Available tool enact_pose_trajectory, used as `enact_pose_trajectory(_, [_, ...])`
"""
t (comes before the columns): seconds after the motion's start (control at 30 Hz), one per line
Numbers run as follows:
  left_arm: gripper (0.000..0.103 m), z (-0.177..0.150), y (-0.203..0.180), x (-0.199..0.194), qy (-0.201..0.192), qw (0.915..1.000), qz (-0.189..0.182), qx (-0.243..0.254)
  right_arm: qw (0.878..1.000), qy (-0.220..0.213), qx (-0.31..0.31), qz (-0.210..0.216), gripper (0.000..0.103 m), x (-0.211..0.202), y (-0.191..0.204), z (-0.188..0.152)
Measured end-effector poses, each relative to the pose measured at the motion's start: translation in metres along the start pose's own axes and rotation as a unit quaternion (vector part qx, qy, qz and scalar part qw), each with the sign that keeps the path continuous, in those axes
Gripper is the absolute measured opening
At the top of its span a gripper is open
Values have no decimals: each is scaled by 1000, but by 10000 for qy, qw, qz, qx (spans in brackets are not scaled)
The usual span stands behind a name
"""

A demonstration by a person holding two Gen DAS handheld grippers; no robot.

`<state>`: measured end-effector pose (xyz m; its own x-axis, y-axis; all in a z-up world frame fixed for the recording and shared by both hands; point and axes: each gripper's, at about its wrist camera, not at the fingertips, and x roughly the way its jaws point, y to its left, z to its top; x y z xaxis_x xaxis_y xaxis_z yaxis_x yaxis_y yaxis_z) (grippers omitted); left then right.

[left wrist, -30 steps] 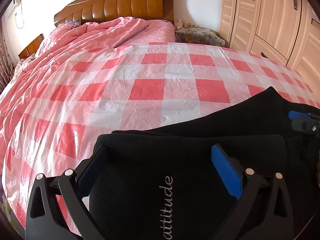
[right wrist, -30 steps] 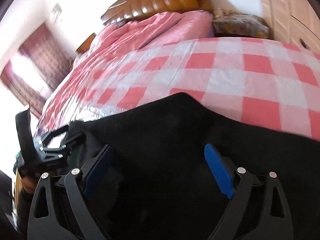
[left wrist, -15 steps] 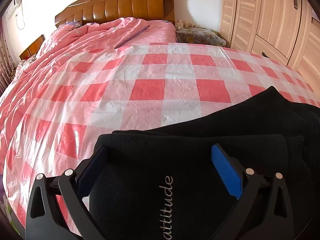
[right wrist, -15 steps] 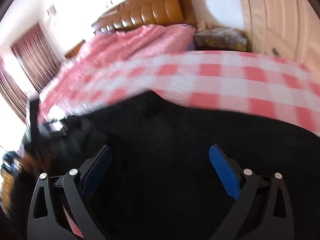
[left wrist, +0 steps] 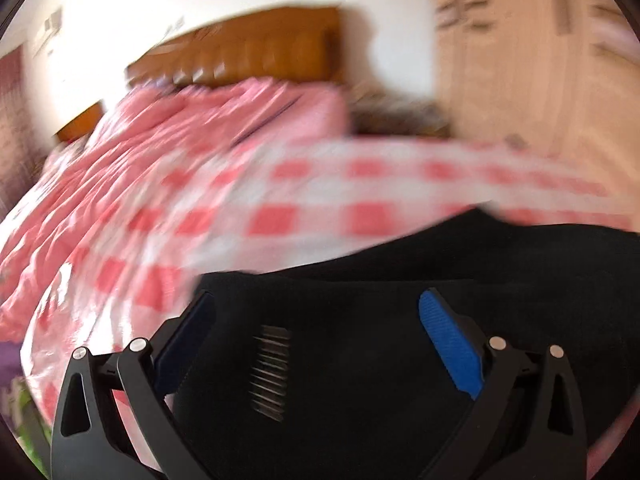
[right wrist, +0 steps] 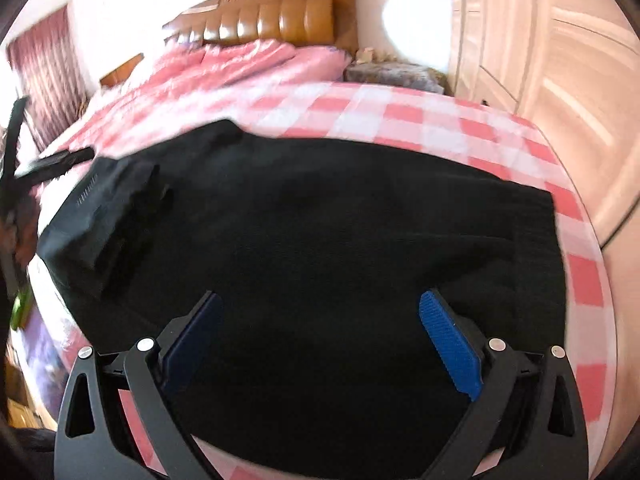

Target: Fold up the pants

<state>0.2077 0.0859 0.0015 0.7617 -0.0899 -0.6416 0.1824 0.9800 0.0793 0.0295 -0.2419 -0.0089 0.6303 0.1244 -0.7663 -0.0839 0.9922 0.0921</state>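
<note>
Both claws stand wide with nothing pinched. Under the right gripper [right wrist: 318,332] the black pants [right wrist: 320,220] lie spread on the red-checked bed cover [right wrist: 460,128], filling the space between and beyond its blue pads [right wrist: 450,344]. Below the left gripper [left wrist: 316,336], blurred, the same dark cloth lies, its near end folded over.
</note>
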Motion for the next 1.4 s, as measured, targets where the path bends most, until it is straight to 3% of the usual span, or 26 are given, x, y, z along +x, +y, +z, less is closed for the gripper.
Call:
enact_pose_trajectory(0.13, [101, -24, -64, -35, -248, 9972, -451, 549, 9999, 31, -112, -58, 97, -3, 2, -9])
enact_pose_trajectory(0.27, [101, -55, -99, -16, 203, 9935, -485, 1008, 9998, 50, -170, 4, 97, 3, -3, -21])
enact_pose_trajectory(0.4, [102, -74, -100, 9, 641, 9924, -428, 963, 9997, -2, -230, 127, 97, 2, -6, -25])
enact_pose_trajectory(0.47, [102, -77, -95, 8, 636, 9937, -542, 744, 9994, -44, -328, 103, 97, 0, -4, -28])
enact_pose_trajectory(0.67, [101, -75, -93, 1, 639, 9938, -449, 787, 9990, -3, -434, -135, 97, -11, 4, -31])
enact_pose_trajectory(0.77, [101, -78, -104, -9, 491, 9926, -490, 1000, 9993, -46, -361, 130, 98, -16, 8, -42])
enact_pose_trajectory(0.87, [101, -84, -110, -6, 452, 9915, -321, 1181, 9961, 45, -840, -271, 98, -11, 21, -60])
enact_pose_trajectory(0.97, [101, -63, -121, -15, 374, 9905, -356, 1271, 9975, 234, -662, -118, 98, -20, 15, -59])
enact_pose_trajectory(1.07, [101, -24, -165, -23, -20, 9826, -827, 1662, 9987, -23, -513, -37, 97, -28, 15, -53])
enact_pose_trajectory(1.17, [101, 9, -230, 21, 695, 9585, -1801, 2098, 9982, -147, -578, 21, 98, -21, 23, -44])
enact_pose_trajectory(1.27, [101, 28, -274, 69, 1073, 9509, -1857, 2233, 9978, -54, -666, -10, 99, -14, 21, -47])
enact_pose_trajectory(1.3, [101, 32, -285, 87, 1272, 9453, -2038, 2208, 9978, -31, -664, 35, 99, -13, 20, -48])
enact_pose_trajectory(1.4, [102, 33, -301, 111, 1395, 9451, -1992, 2182, 9977, 34, -673, 109, 99, -15, 15, -55])
